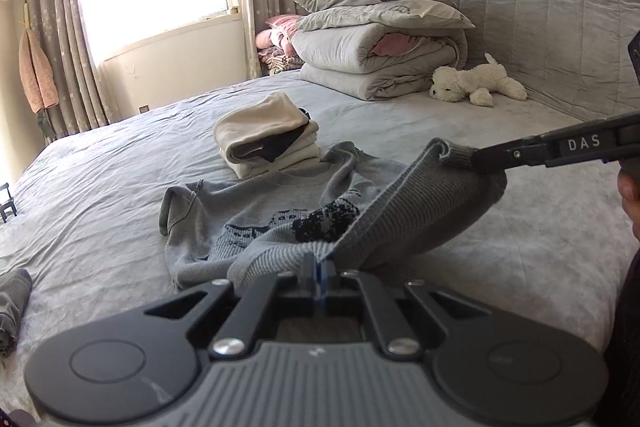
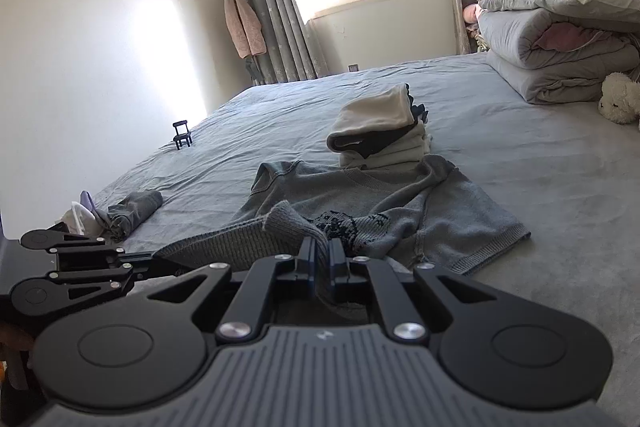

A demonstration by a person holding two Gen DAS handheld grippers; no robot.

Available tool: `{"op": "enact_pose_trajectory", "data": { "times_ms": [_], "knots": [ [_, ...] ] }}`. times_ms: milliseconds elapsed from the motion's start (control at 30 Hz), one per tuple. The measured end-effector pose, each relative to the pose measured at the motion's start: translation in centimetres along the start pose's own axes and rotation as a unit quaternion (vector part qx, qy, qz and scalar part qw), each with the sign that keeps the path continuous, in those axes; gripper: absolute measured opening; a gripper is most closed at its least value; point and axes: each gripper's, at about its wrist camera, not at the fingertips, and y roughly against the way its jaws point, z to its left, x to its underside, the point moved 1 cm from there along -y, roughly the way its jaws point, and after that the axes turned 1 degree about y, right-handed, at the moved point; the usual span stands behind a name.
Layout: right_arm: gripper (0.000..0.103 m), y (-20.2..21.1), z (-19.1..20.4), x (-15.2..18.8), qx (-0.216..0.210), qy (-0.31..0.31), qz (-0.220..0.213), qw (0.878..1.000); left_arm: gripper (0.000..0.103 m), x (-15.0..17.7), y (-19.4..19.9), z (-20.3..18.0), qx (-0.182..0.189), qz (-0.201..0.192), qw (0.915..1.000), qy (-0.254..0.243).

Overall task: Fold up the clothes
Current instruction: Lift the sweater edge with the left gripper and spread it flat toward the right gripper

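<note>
Each gripper, the left gripper point(image 1: 319, 259) and the right gripper point(image 2: 323, 251), has black linkage arms, silver screws, round black discs and a ribbed grey housing. At the right of the left wrist view, white letters "DAS" mark one black finger.

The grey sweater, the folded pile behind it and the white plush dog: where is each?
grey sweater point(image 2: 460, 223), right wrist view, on its flat body right of the dark pattern.
folded pile point(image 1: 256, 125), left wrist view, on the cream top garment.
white plush dog point(image 1: 476, 83), left wrist view, on its body.

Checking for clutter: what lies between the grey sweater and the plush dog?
Only bare bedsheet between grey sweater and plush dog, per the left wrist view.
</note>
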Motion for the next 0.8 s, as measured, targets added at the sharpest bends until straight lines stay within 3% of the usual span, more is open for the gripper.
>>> {"op": "enact_pose_trajectory", "data": {
  "times_ms": [367,633,767,800],
  "knots": [
    [0.006,3.5,1.0,3.8,0.027,0.044,0.053,0.997,0.001,4.4,2.3,-4.4,0.073,0.073,0.9947,0.001],
    [0.005,3.0,0.1,7.0,0.063,0.033,0.128,0.989,0.001,8.4,0.1,-5.2,0.074,0.136,0.9876,0.026],
    [0.005,2.9,-0.3,7.8,0.051,0.017,0.142,0.988,0.001,8.9,-0.5,-5.1,0.072,0.137,0.9872,0.038],
    [0.010,2.9,-0.3,7.8,0.041,0.012,0.142,0.989,0.001,8.5,-0.5,-5.0,0.074,0.129,0.9881,0.039]
  ]
}}
